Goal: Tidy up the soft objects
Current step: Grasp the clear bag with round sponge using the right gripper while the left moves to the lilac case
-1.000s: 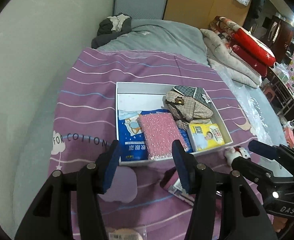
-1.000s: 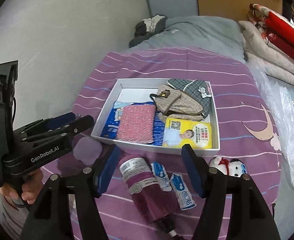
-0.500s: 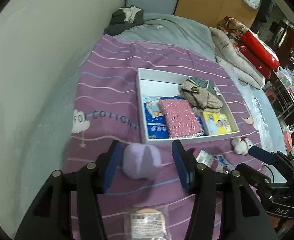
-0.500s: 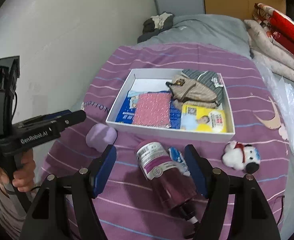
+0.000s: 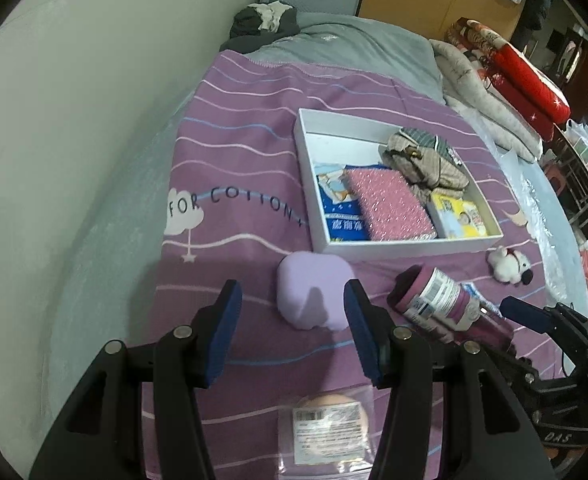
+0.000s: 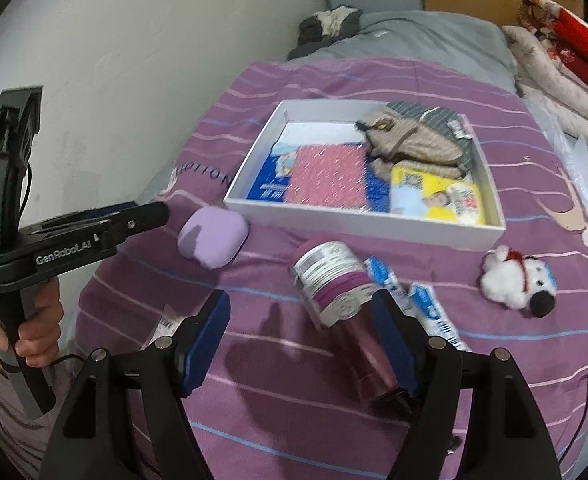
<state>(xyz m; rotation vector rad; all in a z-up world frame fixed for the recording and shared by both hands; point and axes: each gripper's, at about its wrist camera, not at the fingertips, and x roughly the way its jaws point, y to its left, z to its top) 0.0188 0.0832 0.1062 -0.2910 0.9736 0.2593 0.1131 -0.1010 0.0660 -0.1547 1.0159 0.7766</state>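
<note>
A white box [image 5: 406,246] [image 6: 358,224] on the purple bedspread holds a pink glittery pad [image 5: 390,206], a blue pack, a yellow pack [image 6: 438,200] and a plaid bag [image 5: 426,160]. A lilac soft sponge [image 5: 314,294] [image 6: 213,236] lies in front of the box. My left gripper [image 5: 292,330] is open, just short of the sponge, empty. My right gripper [image 6: 300,340] is open above a maroon rolled cloth with a label [image 6: 334,284]. A small white plush dog [image 6: 518,278] [image 5: 508,264] lies to the right.
Two small blue-white packets [image 6: 410,296] lie beside the roll. A bagged peach puff [image 5: 330,428] lies near me. A wall [image 5: 74,120] runs along the bed's left side. Folded quilts [image 5: 506,88] and a grey blanket [image 5: 354,44] lie beyond.
Both grippers have pulled back from the box toward me. The lilac sponge, the roll and the plush dog now show further ahead. Both grippers stayed open.
</note>
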